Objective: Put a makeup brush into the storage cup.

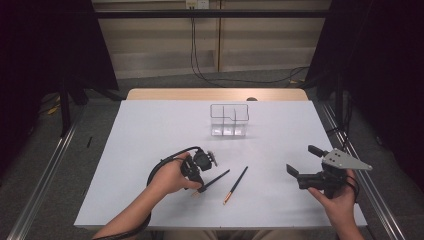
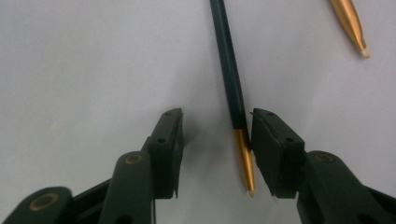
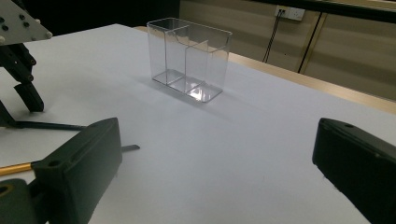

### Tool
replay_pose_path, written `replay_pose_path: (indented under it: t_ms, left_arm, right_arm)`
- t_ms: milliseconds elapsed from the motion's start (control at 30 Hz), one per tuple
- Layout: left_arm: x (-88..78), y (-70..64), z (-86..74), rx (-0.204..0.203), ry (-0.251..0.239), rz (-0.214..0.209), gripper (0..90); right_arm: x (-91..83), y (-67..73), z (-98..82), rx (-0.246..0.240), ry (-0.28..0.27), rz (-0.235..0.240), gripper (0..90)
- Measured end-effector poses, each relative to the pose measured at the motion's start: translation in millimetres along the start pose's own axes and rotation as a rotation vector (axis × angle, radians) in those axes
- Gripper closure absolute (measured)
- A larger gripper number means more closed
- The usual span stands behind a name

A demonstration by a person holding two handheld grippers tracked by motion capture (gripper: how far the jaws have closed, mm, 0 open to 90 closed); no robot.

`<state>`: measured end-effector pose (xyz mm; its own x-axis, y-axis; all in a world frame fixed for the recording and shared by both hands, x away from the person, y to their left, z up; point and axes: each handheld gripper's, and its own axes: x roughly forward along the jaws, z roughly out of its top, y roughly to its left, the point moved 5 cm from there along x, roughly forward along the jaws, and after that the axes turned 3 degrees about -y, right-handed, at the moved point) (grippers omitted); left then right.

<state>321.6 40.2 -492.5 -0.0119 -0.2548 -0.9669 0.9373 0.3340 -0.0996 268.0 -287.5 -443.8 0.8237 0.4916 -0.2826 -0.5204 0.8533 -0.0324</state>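
Two slim dark pens with gold tips lie on the white table (image 1: 150,130). The left pen (image 1: 215,180) (image 2: 231,79) has its gold end between the jaws of my left gripper (image 1: 198,186) (image 2: 217,140), which is open; the pen lies close against the right-hand jaw with a wide gap on the other side. The second pen (image 1: 236,185) (image 2: 349,23) lies just to the right, untouched. My right gripper (image 1: 301,159) (image 3: 217,158) is open and holds nothing, off to the right above the table. A clear divided box (image 1: 229,120) (image 3: 189,58) stands upright at the table's far middle.
The white sheet covers a wooden table whose far edge (image 1: 215,94) shows beyond it. Metal rails (image 1: 45,175) run along both sides, and cables (image 1: 200,70) lie on the floor behind. In the right gripper view the left gripper (image 3: 21,70) appears at upper left.
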Motion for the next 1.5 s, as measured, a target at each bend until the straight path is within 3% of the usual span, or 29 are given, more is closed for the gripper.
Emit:
replay_pose_path:
  t_ms: [133, 400, 467, 567, 733, 767, 933, 967, 1033, 1400, 1500]
  left_arm:
    - [0.0, 0.4, 0.9, 0.026, 0.018, 0.018, 60.4]
    - [-0.1, 4.5, 3.0, 0.003, 0.035, 0.030, 71.6]
    - [-0.4, 6.2, 3.3, 0.015, 0.047, 0.039, 76.4]
    - [-0.4, 6.8, 4.4, 0.004, 0.061, 0.025, 83.5]
    - [-0.2, 7.1, 5.5, 0.001, 0.076, 0.037, 83.8]
    - [0.5, 6.6, 5.6, -0.017, 0.061, 0.033, 83.8]
    - [0.1, 6.3, 4.5, -0.029, 0.050, 0.042, 83.9]
    - [-0.8, 7.1, 4.0, -0.015, 0.057, 0.040, 83.9]
    - [-0.4, 7.3, 3.8, -0.036, 0.038, 0.027, 83.9]
    - [-9.7, 12.0, 4.4, -0.045, 0.033, 0.022, 83.9]
    - [-15.0, 14.3, 6.3, -0.053, 0.016, -0.005, 83.9]
  right_arm:
    - [-0.3, -0.1, 0.0, 0.000, -0.001, 0.000, 0.8]
    - [-0.3, 0.0, 0.2, -0.004, -0.001, 0.001, 0.9]
    - [-0.2, 0.0, 0.0, -0.003, 0.001, 0.000, 0.9]
    - [0.0, 0.2, -0.1, -0.006, 0.001, 0.002, 0.9]
    - [-0.2, 0.1, 0.2, -0.007, 0.000, 0.001, 0.9]
    - [0.0, 0.2, -0.1, -0.006, 0.002, 0.003, 0.9]
    - [1.1, 1.0, -0.7, -0.010, 0.009, 0.008, 0.9]
    - [1.3, 1.1, -0.8, -0.010, 0.011, 0.009, 0.9]
    - [1.8, 1.3, -1.0, -0.009, 0.013, 0.010, 0.9]
    - [4.4, 1.5, -0.4, -0.014, 0.021, 0.018, 0.8]
    - [5.3, 1.6, 1.3, -0.015, 0.021, 0.026, 0.9]
